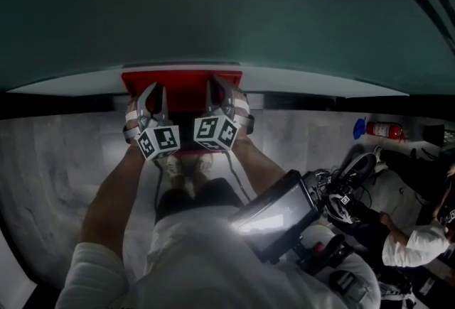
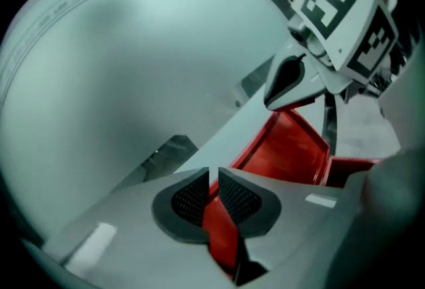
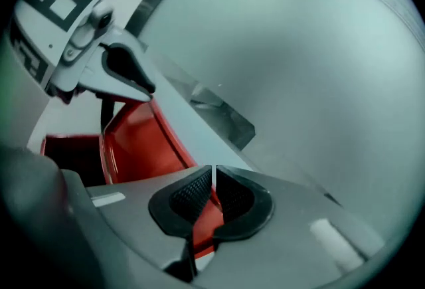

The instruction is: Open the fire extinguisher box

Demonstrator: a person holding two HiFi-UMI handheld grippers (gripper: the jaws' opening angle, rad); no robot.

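Observation:
The fire extinguisher box (image 1: 181, 84) is red and stands against the pale wall, straight ahead and below me. Its thin red lid (image 2: 292, 148) is tilted up off the box. My left gripper (image 1: 153, 93) is shut on the lid's front edge at the left, and the red sheet runs between its black pads (image 2: 214, 185). My right gripper (image 1: 222, 89) grips the same edge a little to the right, with the red lid (image 3: 136, 141) passing between its pads (image 3: 213, 185). Each gripper view shows the other gripper (image 2: 292, 82) (image 3: 126, 72) on the lid. The inside of the box is hidden.
A large pale wall (image 1: 227, 9) rises right behind the box. The floor is grey marble (image 1: 57, 158). A dark screen device (image 1: 277, 212) hangs at my waist. To the right, a loose red extinguisher (image 1: 384, 131) lies on the floor, and a seated person (image 1: 409, 247) is nearby.

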